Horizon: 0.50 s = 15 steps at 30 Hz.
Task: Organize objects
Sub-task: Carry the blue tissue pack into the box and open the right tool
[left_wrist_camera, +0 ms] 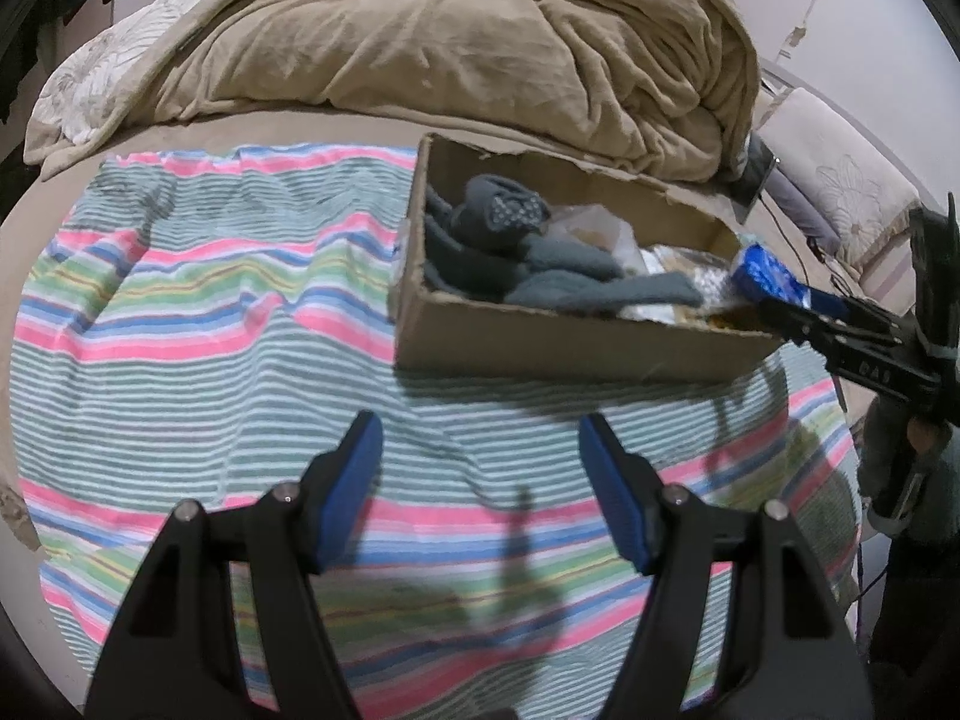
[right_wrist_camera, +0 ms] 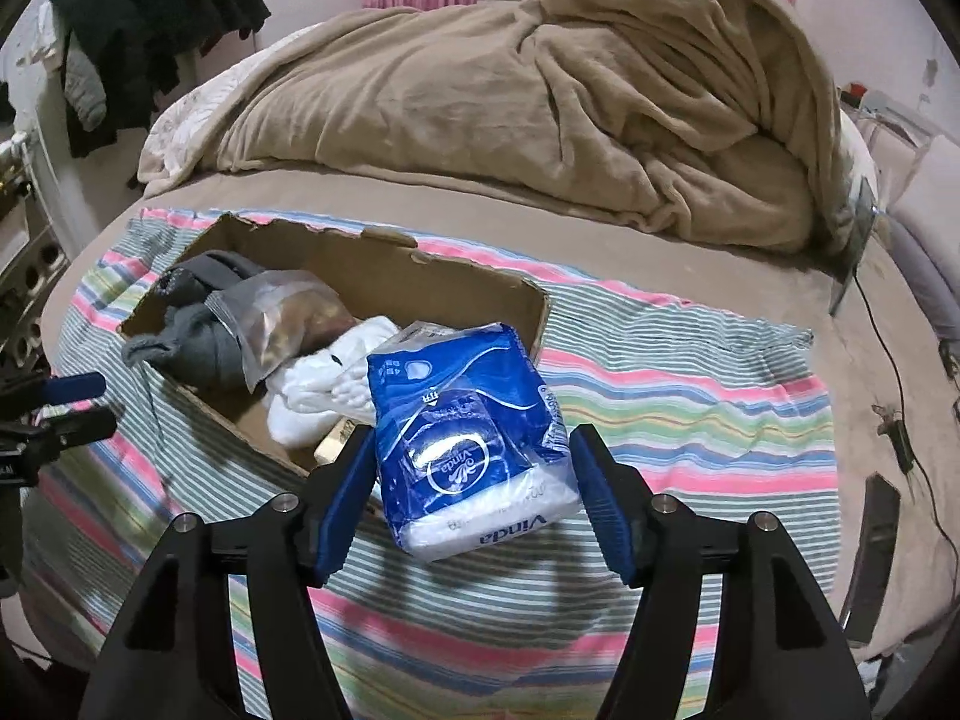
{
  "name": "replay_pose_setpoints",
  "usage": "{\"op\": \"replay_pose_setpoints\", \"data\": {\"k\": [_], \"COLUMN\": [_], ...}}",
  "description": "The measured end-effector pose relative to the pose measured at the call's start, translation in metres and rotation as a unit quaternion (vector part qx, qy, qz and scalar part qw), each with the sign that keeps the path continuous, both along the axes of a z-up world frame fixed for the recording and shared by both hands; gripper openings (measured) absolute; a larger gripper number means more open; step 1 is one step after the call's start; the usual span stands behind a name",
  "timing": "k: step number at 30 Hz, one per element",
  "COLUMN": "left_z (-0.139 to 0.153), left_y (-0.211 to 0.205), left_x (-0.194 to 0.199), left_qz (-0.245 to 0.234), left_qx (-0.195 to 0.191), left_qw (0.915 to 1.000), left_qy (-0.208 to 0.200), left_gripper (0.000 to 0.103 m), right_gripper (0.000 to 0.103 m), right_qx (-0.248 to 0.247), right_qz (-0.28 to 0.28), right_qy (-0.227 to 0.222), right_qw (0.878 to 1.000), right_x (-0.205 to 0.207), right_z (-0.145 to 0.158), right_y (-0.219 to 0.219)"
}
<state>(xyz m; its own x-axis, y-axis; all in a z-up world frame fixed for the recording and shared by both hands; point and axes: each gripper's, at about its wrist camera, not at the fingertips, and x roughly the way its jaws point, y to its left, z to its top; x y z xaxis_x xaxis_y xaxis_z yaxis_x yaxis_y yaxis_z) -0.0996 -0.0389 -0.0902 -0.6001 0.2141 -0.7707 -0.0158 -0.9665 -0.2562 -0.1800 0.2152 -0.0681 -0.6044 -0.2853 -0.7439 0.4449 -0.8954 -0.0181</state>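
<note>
A cardboard box (left_wrist_camera: 540, 342) sits on a striped cloth (left_wrist_camera: 210, 312) on the bed. It holds grey socks (left_wrist_camera: 540, 264), a clear bag (right_wrist_camera: 288, 318) and white socks (right_wrist_camera: 324, 384). My right gripper (right_wrist_camera: 474, 444) is shut on a blue Vinda tissue pack (right_wrist_camera: 468, 432) and holds it over the box's near corner. In the left wrist view the right gripper (left_wrist_camera: 774, 300) and the pack (left_wrist_camera: 762, 270) are at the box's right end. My left gripper (left_wrist_camera: 480, 432) is open and empty over the cloth, in front of the box.
A rumpled tan blanket (right_wrist_camera: 540, 120) lies behind the box. Dark clothes (right_wrist_camera: 156, 30) hang at the far left. A pillow (left_wrist_camera: 840, 192), cables (right_wrist_camera: 900, 372) and a dark device (right_wrist_camera: 876, 534) lie at the bed's right side.
</note>
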Motion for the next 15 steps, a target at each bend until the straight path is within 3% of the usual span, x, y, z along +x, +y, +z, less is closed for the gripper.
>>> {"op": "replay_pose_setpoints", "data": {"k": [9, 15], "left_z": [0.006, 0.007], "left_y": [-0.005, -0.007], "left_x": [0.004, 0.006], "left_qz": [0.007, 0.009], "left_qx": [-0.002, -0.001], "left_qw": [1.0, 0.9999], "left_qy": [0.005, 0.006], "left_gripper": [0.069, 0.069], "right_gripper": [0.069, 0.08], "right_qx": [0.006, -0.016], "right_qz": [0.063, 0.043], "right_qy": [0.013, 0.031], "right_qw": [0.998, 0.998], "right_x": [0.004, 0.005], "right_z": [0.003, 0.012], "right_y": [-0.048, -0.037]}}
